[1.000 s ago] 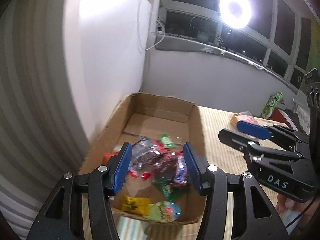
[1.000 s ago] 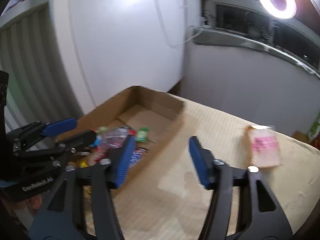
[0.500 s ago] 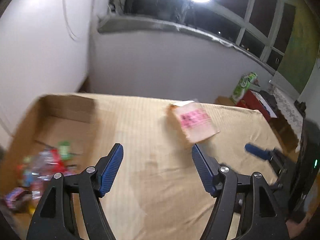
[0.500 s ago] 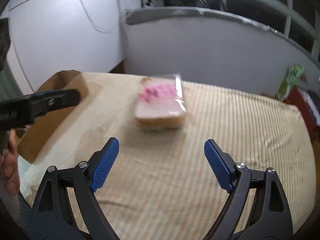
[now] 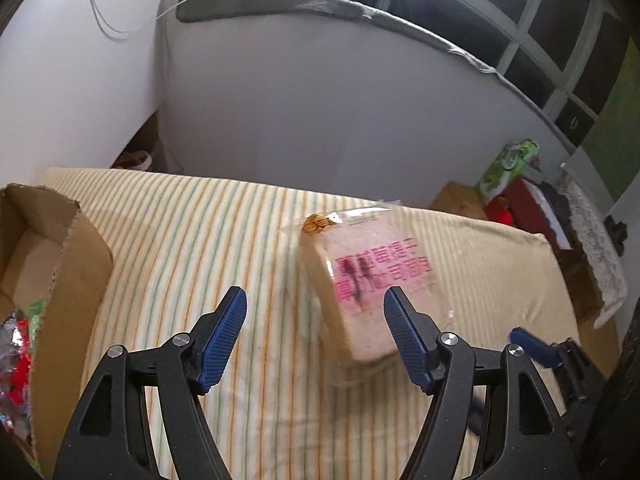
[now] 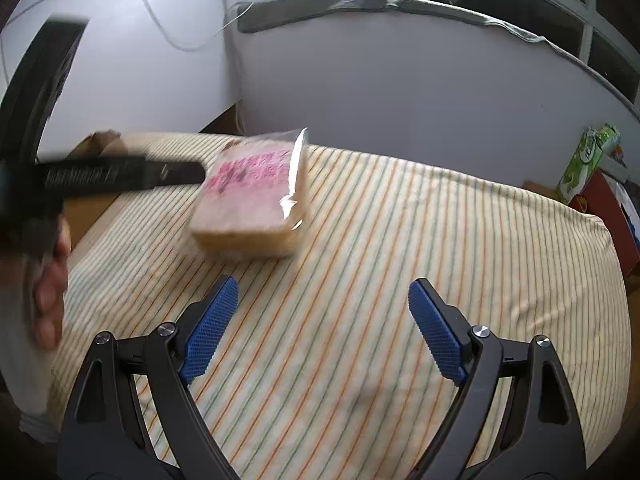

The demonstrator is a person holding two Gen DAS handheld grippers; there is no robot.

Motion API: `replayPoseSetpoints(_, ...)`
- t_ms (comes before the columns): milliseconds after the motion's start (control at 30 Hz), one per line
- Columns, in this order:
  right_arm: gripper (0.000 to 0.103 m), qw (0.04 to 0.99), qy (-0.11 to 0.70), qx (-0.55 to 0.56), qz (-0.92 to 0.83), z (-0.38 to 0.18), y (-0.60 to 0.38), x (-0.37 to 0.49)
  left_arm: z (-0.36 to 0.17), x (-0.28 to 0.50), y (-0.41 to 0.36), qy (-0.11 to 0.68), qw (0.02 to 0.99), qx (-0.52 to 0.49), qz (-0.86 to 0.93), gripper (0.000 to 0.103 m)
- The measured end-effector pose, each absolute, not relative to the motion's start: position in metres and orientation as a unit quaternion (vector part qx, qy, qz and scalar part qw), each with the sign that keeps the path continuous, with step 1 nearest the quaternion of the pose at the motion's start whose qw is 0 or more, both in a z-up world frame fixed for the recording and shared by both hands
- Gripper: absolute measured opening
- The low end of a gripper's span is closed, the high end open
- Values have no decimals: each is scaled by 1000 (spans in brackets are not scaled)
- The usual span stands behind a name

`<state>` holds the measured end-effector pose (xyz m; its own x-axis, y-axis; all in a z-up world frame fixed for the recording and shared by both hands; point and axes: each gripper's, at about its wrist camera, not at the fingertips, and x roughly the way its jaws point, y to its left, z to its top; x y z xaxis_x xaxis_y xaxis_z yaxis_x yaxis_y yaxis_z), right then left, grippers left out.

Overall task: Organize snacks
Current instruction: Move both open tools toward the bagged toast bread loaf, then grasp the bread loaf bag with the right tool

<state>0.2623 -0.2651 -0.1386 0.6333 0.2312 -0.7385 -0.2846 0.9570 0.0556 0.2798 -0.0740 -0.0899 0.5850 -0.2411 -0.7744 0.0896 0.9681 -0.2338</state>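
A bag of sliced bread with pink print (image 5: 372,280) lies on the striped cloth; it also shows in the right wrist view (image 6: 252,196). My left gripper (image 5: 316,336) is open and empty, just short of the bread. My right gripper (image 6: 320,328) is open and empty, nearer than the bread and to its right. A cardboard box (image 5: 60,272) with several snack packets (image 5: 16,344) stands at the left. The left gripper's body (image 6: 116,176) crosses the right wrist view, blurred, beside the bread.
The striped cloth (image 6: 440,240) covers the table. A green packet (image 5: 506,168) and red items (image 5: 532,208) stand beyond the right edge. White walls and a window ledge are behind. A hand (image 6: 48,280) is at the left.
Both grippers have swung right, away from the box and toward the bread. The left gripper has closed in on the bread. Both stay open.
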Motion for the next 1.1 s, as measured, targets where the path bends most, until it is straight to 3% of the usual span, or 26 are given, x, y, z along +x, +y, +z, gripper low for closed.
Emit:
replayPoseSetpoints(200,89,893,417,6,169,-129,-266,300,-100,260,-80,439,888,-69,-118,71)
replayPoseSetpoints(567,89,828,500,-27,252,-138,-204,387,-114,242,-101,406,897,-18,-173,71)
replayPoseSetpoints(667,77,816,513,-12,266,-145,-197,399,-111,248,-107,393,901,-23,-184,71)
replayPoseSetpoints(1100,71,809,516,53,276,-160,-209,401,-119,273,-116,403,894,-31,-192,71)
